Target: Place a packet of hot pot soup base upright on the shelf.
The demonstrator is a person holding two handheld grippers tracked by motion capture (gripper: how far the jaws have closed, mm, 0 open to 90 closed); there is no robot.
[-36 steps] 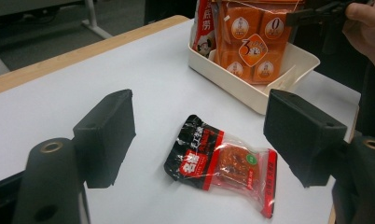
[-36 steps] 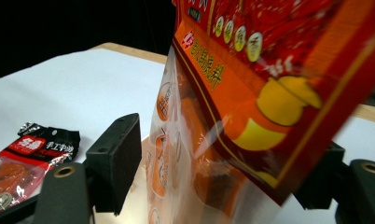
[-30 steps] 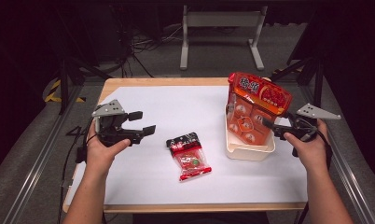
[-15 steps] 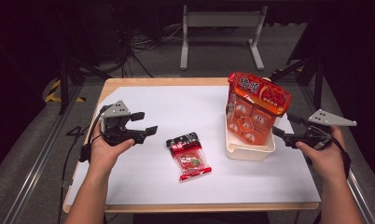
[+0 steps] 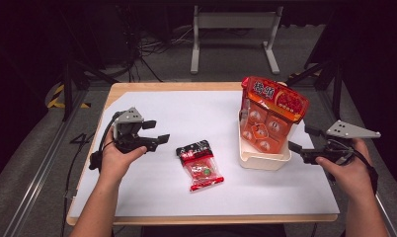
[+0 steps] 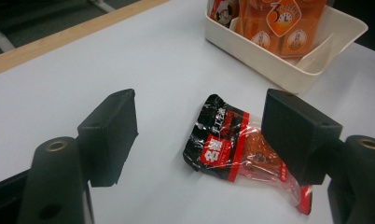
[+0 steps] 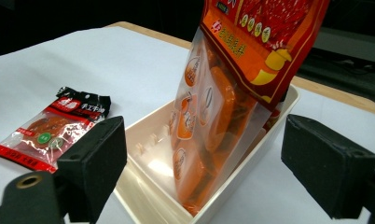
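While the big orange bag (image 5: 271, 112) already stands in the bin (image 5: 263, 161) at right, I see both the left hand-held gripper (image 5: 159, 138) and the right hand-held gripper (image 5: 296, 147) wide and empty, with the small red packet (image 5: 199, 164) left lying at centre on the surface (image 5: 186, 113).

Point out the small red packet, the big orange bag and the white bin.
Small red packet (image 5: 200, 165), high view: its clear middle.
Big orange bag (image 5: 273, 111), high view: its printed front.
White bin (image 5: 263, 162), high view: its near wall.
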